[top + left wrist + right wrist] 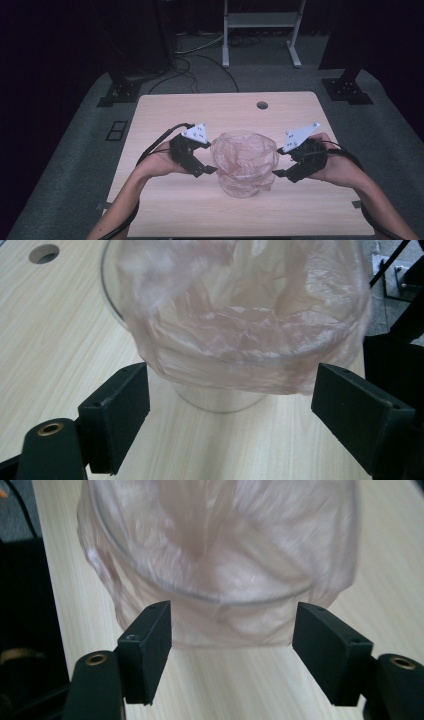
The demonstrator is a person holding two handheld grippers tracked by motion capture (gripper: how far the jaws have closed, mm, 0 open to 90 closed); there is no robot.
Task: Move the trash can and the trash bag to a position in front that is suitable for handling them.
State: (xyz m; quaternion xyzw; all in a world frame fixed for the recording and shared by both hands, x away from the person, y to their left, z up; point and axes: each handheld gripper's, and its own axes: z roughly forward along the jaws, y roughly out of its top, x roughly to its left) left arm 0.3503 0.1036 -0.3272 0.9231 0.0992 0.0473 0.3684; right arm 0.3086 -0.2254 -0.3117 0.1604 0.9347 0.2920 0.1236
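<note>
A clear round container [245, 186] stands at the middle of the wooden table [175, 210], lined with a thin pink plastic bag [244, 152] folded over its rim. My left gripper [207, 171] sits close against its left side, and my right gripper [280, 173] is at its right side. In the left gripper view the left gripper [232, 412] is open, with the bag's hanging hem [230, 375] just beyond the jaws and the pads clear of it. In the right gripper view the right gripper [235, 647] is open too, the bag [225, 580] bulging between and beyond its jaws without being pinched.
A round cable hole [262, 105] lies near the table's far edge. Beyond the table are a white stand [260, 20], floor cables [190, 65] and black stand feet [117, 92] [347, 87]. Bare tabletop surrounds the container.
</note>
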